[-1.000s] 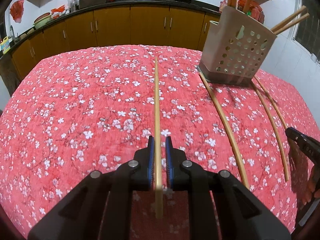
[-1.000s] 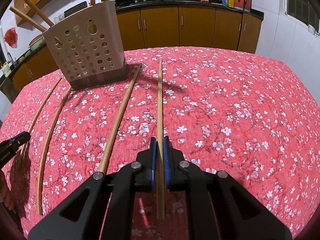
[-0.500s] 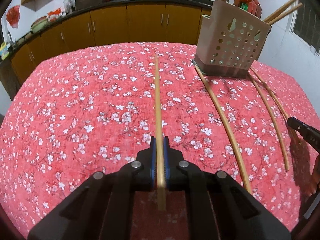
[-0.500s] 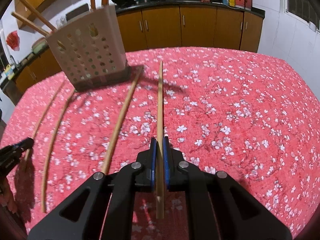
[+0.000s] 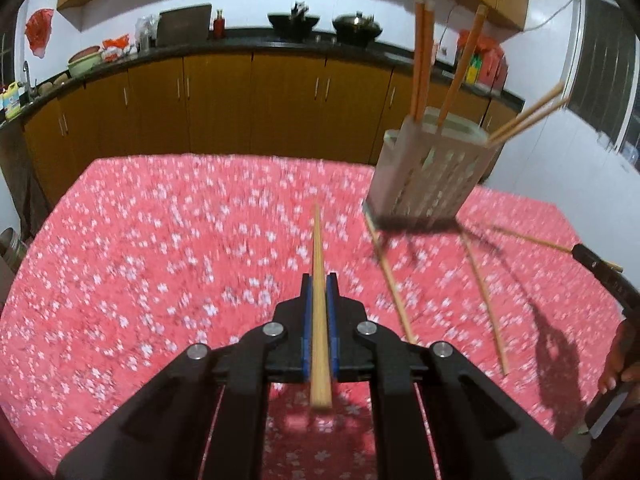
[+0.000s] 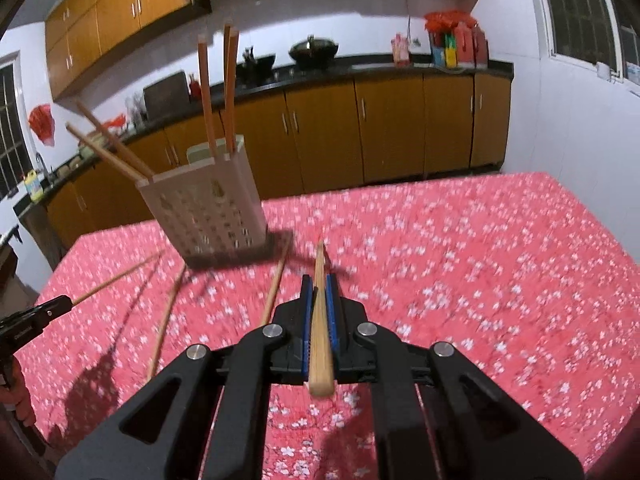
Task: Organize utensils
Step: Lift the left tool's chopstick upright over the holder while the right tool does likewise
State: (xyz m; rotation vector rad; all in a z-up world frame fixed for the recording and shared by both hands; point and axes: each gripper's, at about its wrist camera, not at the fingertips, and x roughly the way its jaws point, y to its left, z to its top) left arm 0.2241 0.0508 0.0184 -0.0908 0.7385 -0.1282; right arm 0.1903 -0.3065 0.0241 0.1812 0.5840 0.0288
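My left gripper (image 5: 319, 280) is shut on a bamboo chopstick (image 5: 317, 240) and holds it clear of the red floral tablecloth (image 5: 160, 260). My right gripper (image 6: 319, 280) is shut on another chopstick (image 6: 319, 264), also lifted. The beige perforated utensil holder (image 5: 432, 176) (image 6: 208, 208) stands at the far side of the table, ahead of both grippers, with several chopsticks leaning in it. Two loose chopsticks (image 5: 390, 276) (image 5: 484, 300) lie on the cloth between the grippers. The right gripper's tip (image 5: 580, 252) shows at the right edge of the left wrist view.
Brown cabinets (image 5: 248, 108) and a dark counter with woks (image 5: 294, 22) run behind the table. The far table edge (image 6: 400, 188) lies just past the holder. A person's hand (image 5: 616, 364) is at the right edge. A window (image 6: 580, 12) is on the right wall.
The left jaws closed fully on their chopstick. Both grippers then rose, lifting their chopsticks off the cloth, and both views tilted up toward the cabinets.
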